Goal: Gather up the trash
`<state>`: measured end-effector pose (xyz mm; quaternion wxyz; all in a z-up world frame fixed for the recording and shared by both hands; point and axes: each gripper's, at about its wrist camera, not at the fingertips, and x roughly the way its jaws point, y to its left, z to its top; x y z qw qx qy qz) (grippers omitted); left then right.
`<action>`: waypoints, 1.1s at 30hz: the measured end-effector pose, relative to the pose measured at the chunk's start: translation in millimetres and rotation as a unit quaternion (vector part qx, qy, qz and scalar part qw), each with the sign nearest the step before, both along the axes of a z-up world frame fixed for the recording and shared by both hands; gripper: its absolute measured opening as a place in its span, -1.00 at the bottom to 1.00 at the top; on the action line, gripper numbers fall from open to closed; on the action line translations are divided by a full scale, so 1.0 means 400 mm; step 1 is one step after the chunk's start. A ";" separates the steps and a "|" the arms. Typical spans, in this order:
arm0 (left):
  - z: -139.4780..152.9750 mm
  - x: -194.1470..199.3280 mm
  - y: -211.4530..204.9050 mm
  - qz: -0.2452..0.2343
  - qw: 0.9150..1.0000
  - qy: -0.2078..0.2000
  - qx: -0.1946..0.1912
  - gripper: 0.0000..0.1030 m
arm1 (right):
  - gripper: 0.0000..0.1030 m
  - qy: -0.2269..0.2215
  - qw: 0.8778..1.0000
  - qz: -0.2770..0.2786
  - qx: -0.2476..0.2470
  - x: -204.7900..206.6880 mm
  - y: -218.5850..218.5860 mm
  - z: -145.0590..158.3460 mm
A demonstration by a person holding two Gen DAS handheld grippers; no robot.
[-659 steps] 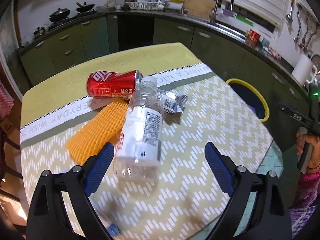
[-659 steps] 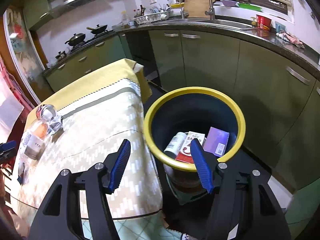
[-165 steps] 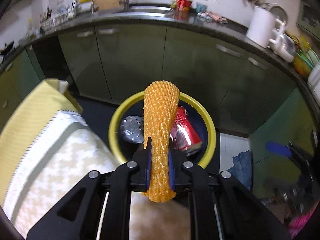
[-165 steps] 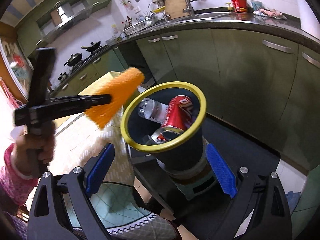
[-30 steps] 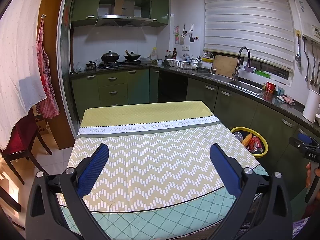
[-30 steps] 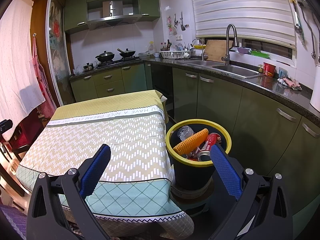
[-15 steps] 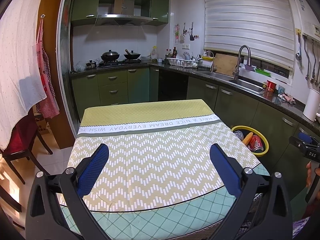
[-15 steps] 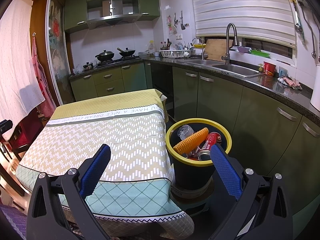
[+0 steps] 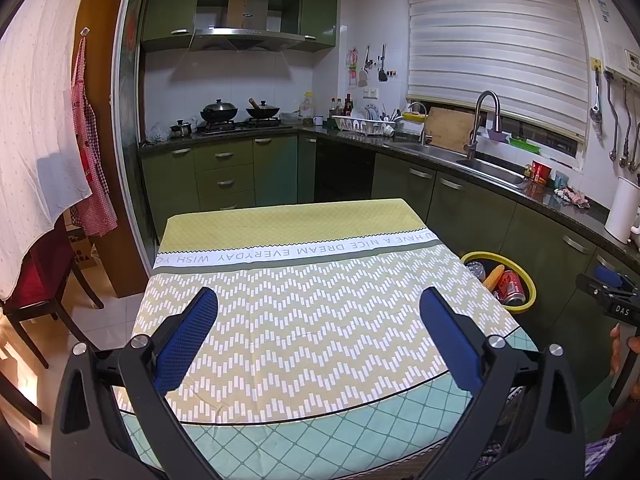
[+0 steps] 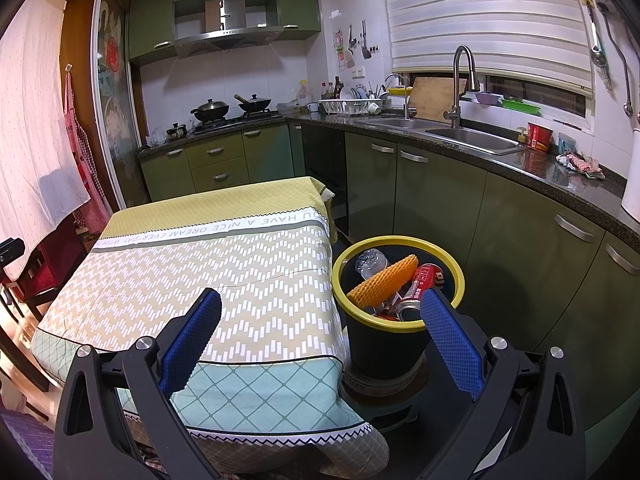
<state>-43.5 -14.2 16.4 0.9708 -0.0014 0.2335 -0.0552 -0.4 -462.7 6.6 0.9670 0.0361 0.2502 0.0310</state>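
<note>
On desk (image 9: 304, 320) no trash left; foam net (image 10: 382, 282), can (image 10: 420, 290), bottle (image 10: 370, 259) sit in bin (image 10: 456, 280). Left gripper (image 9: 318, 338) and right gripper (image 10: 320, 340) both wide open, empty. Task looks done.

The tablecloth (image 9: 320, 320) carries a white band (image 9: 296, 251) of grey capitals, seen upside down from both cameras; the left view shows "HAVE A NICE DREAM EVERYDAY WISH YO", cut off at the table edges. At the right edge of the left view, a black label (image 9: 622, 309) on the other tool reads "DAS". The red can (image 10: 420, 286) has white print, too small to read.
</note>
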 end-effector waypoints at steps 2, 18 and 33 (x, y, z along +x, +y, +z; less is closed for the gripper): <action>0.000 0.001 -0.001 -0.001 1.000 0.002 -0.001 0.87 | 0.91 0.000 1.000 0.000 0.000 0.000 -0.001 0.001; 0.000 0.011 -0.001 0.002 1.000 0.003 0.001 0.87 | 0.91 0.004 1.000 0.004 -0.001 0.013 -0.003 -0.012; -0.026 0.064 0.036 0.026 0.999 0.037 -0.012 0.87 | 0.91 0.013 1.000 0.007 0.000 0.033 -0.005 -0.025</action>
